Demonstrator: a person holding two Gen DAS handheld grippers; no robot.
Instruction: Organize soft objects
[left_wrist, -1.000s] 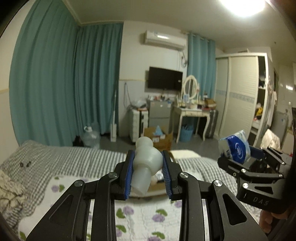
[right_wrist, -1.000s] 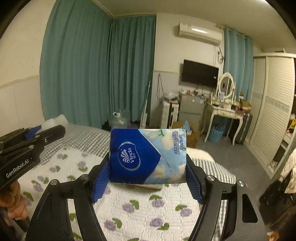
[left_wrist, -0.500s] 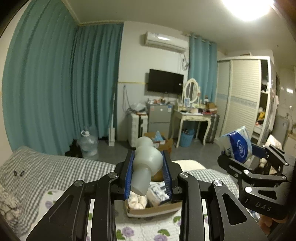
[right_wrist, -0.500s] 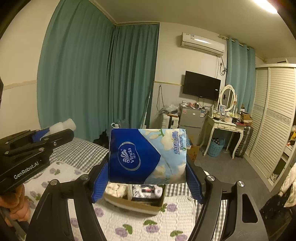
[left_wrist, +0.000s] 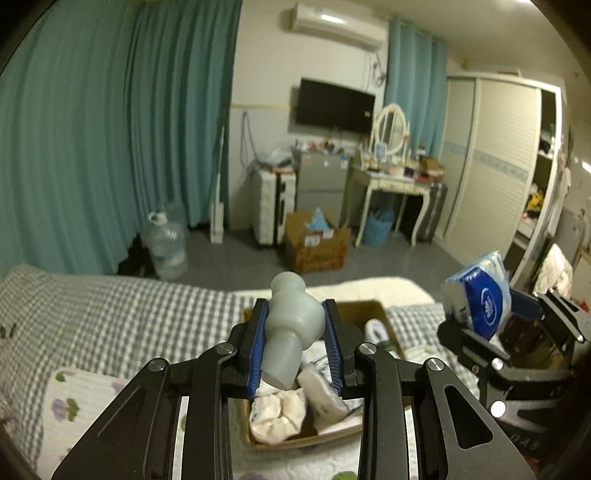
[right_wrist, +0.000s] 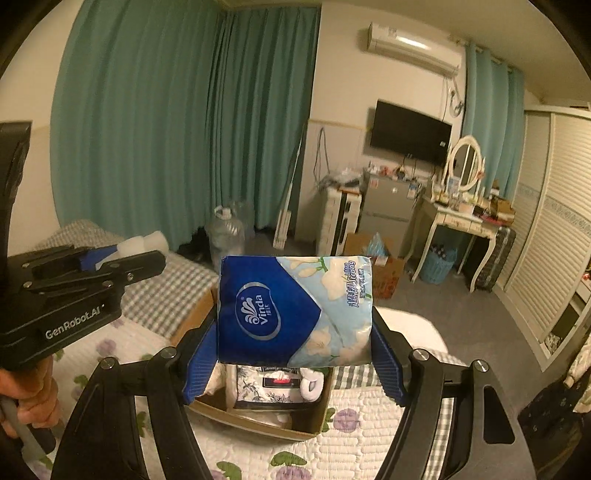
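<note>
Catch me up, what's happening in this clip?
A person is tidying soft things on a bed, one claw in each hand. The left claw is clamped on a pale squishy bulb-shaped toy; the right claw grips a blue Vinda tissue pack across its width. Both hang over an open cardboard box on the floral quilt, already holding folded cloth items. Nothing has been released.

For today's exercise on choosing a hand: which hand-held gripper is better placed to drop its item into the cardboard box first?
Probably the left hand-held gripper: its white squeeze toy hangs over the cardboard box, while the right one's tissue pack is off to the side.
</note>
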